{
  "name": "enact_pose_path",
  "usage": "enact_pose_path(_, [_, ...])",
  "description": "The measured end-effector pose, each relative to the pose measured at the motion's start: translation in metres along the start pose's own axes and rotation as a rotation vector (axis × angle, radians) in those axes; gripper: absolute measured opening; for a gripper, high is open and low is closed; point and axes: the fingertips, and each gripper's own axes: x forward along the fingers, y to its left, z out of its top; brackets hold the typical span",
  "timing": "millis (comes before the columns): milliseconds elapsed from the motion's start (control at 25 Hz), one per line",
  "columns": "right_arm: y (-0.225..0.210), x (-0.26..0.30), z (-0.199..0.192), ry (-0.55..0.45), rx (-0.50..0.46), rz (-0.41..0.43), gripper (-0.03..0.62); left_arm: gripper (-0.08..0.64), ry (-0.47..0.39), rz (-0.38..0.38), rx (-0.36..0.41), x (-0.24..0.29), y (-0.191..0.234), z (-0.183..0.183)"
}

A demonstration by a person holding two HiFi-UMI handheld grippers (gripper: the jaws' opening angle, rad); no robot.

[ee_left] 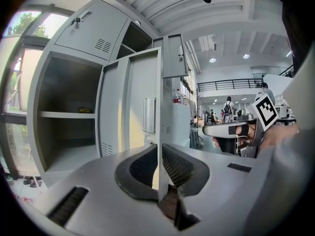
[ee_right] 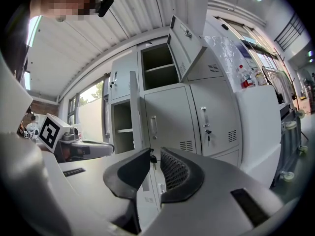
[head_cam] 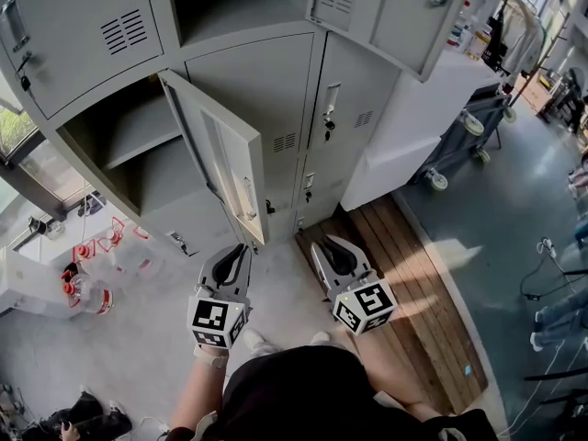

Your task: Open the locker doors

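**Workshop floor, grey lockers (head_cam: 262,85), left gripper (head_cam: 242,248) on open door (head_cam: 220,154)**

Locker bank stands on a concrete floor, with a wooden platform (head_cam: 413,283) at its foot on the right. One mid-row door on the left side is swung out towards the person, and its compartment shows a shelf (head_cam: 138,134). An upper door (head_cam: 409,7) is open too. The middle and right doors in the lower rows are shut.

The left gripper view shows the jaws pinched onto the free vertical edge of the open door (ee_left: 142,97), with the thin sheet running between the pads (ee_left: 179,166).

The right gripper (head_cam: 326,241) hangs beside the left one, apart from the lockers and facing the shut doors. In the right gripper view its jaws are nearly together with a slim gap and nothing in it. A shut door with a key in its lock (ee_right: 207,131) is straight ahead.
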Motion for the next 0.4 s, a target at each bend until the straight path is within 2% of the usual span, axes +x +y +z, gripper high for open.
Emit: enact_pose_path(400, [-0.0042, 0.0014, 0.0021, -0.004, 0.004, -0.004, 0.074, 0.032, 0.006, -0.004, 0.001, 0.0045, -0.0056, 0.0])
